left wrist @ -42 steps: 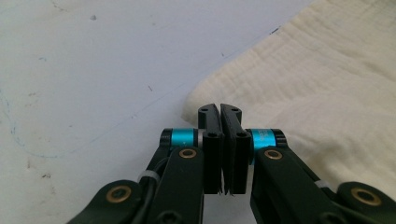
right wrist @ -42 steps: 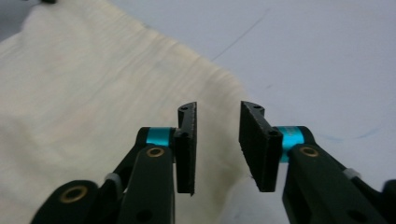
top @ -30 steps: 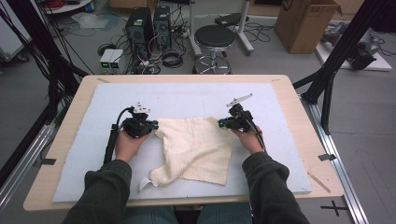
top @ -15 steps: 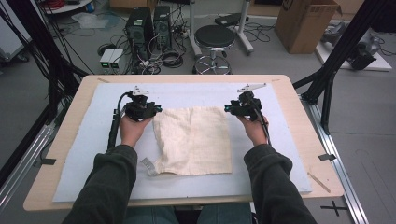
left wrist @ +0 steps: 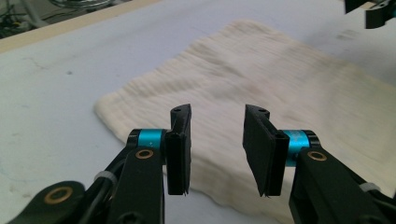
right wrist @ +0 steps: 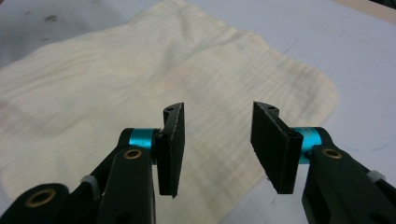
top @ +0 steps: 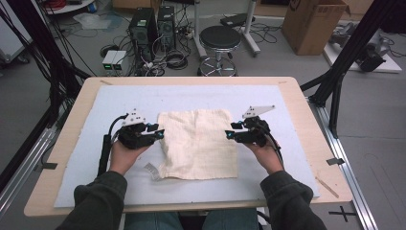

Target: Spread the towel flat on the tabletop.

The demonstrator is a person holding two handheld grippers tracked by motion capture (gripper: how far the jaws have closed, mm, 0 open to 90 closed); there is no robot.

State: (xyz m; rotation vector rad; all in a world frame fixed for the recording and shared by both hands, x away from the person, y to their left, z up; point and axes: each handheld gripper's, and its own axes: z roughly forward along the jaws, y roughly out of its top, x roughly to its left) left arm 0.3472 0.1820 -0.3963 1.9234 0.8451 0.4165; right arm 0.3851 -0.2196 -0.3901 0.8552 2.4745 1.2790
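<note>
A cream-coloured cloth is lying spread flat near the middle of the pale blue mat that is covering the wooden table, its longer side running from the far edge toward the person, with a small tag poking out at its near left corner. The left gripper is sitting at the cloth's left edge and the right gripper at its right edge, the two pointing inward at each other across the fabric, so the cloth is lying between them and about equally near to both. In the left gripper view the left gripper is showing its jaws spread apart with nothing between them, the cloth's edge lying just under and ahead of the tips; in the right gripper view the right gripper is likewise standing spread and empty over the cloth's rounded corner. Half a second ago both grippers were further up, at the cloth's far corners; they are now sitting about halfway down its sides, and the fabric is looking flatter and squarer than a second ago, when its near left part was bunched and skewed.
</note>
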